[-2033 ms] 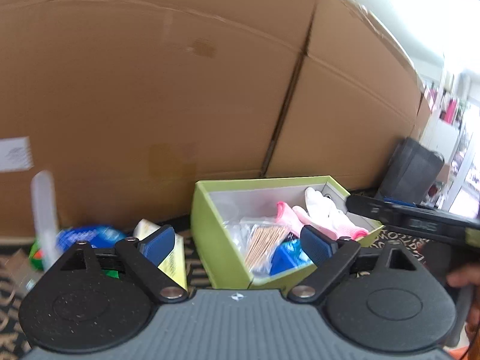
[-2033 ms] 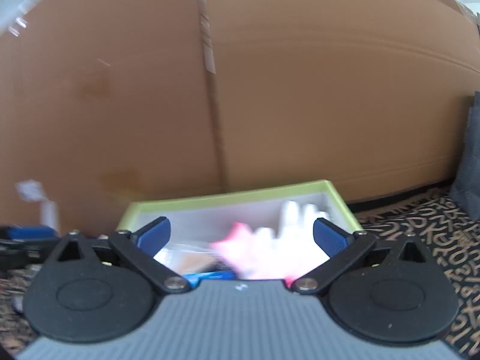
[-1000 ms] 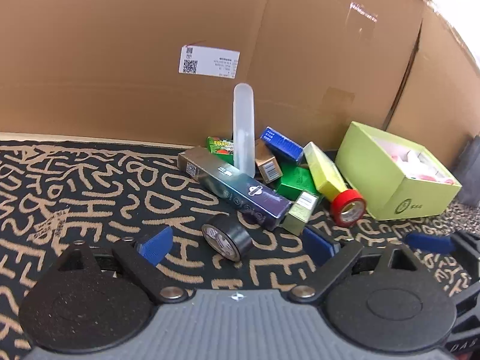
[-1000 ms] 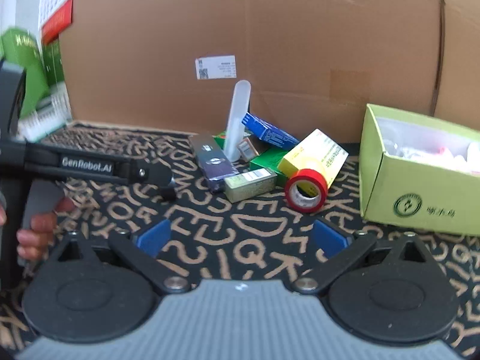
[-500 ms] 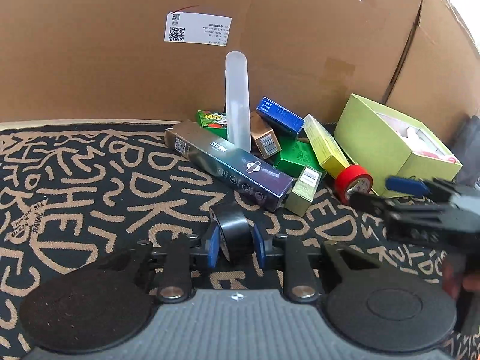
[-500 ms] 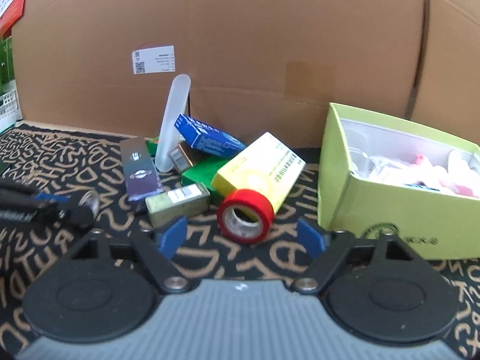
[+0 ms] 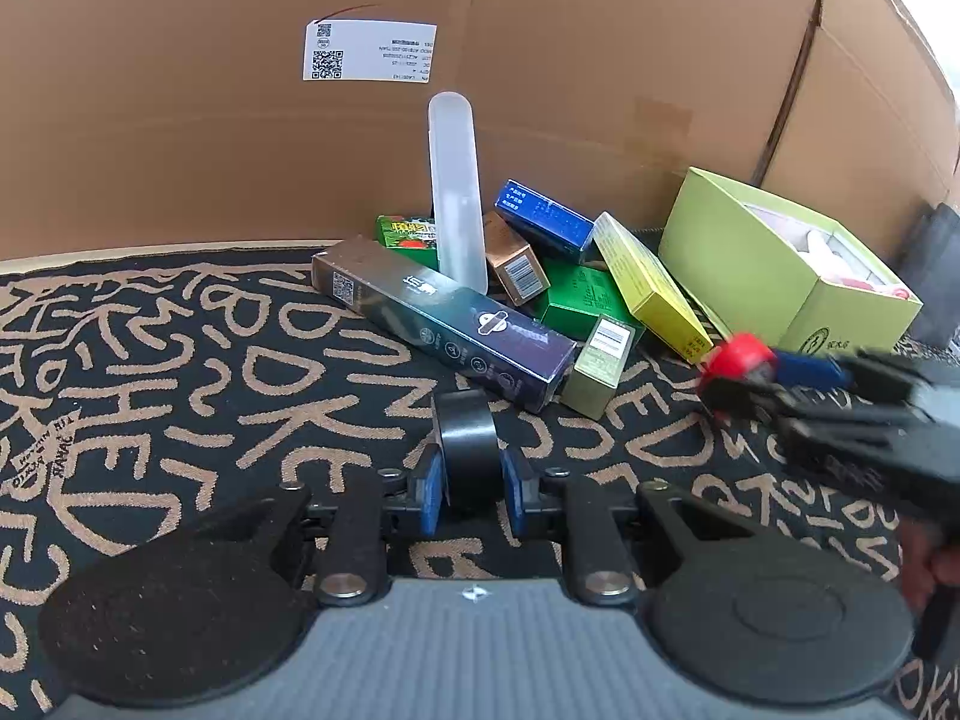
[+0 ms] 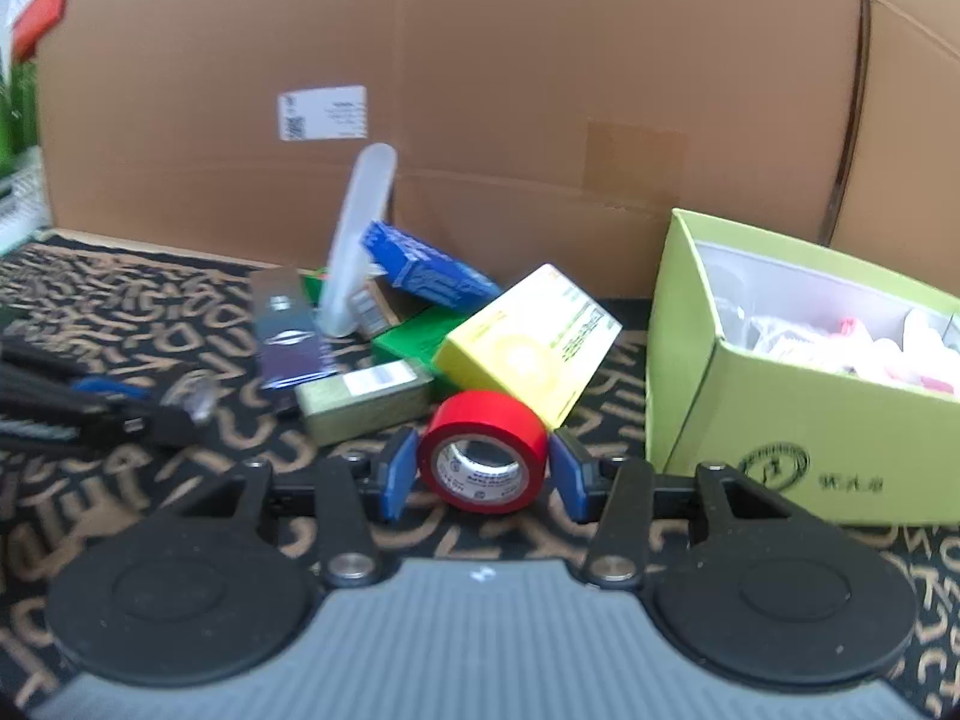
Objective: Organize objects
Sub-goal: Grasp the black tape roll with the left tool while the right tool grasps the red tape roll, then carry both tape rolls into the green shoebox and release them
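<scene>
My black tape roll [image 7: 466, 443] stands on edge on the patterned mat, near me, just in front of the long dark box [image 7: 444, 322]. My red tape roll [image 8: 483, 459] also stands on edge, white core facing me, touching the tilted yellow box [image 8: 528, 343] behind it. Farther back lies a heap: a blue box [image 8: 426, 270], green boxes [image 7: 579, 299], an olive box [image 8: 363, 399] and a frosted tube [image 7: 455, 189] propped upright. The open lime-green box [image 8: 780, 420] sits to the right, holding white and pink items.
</scene>
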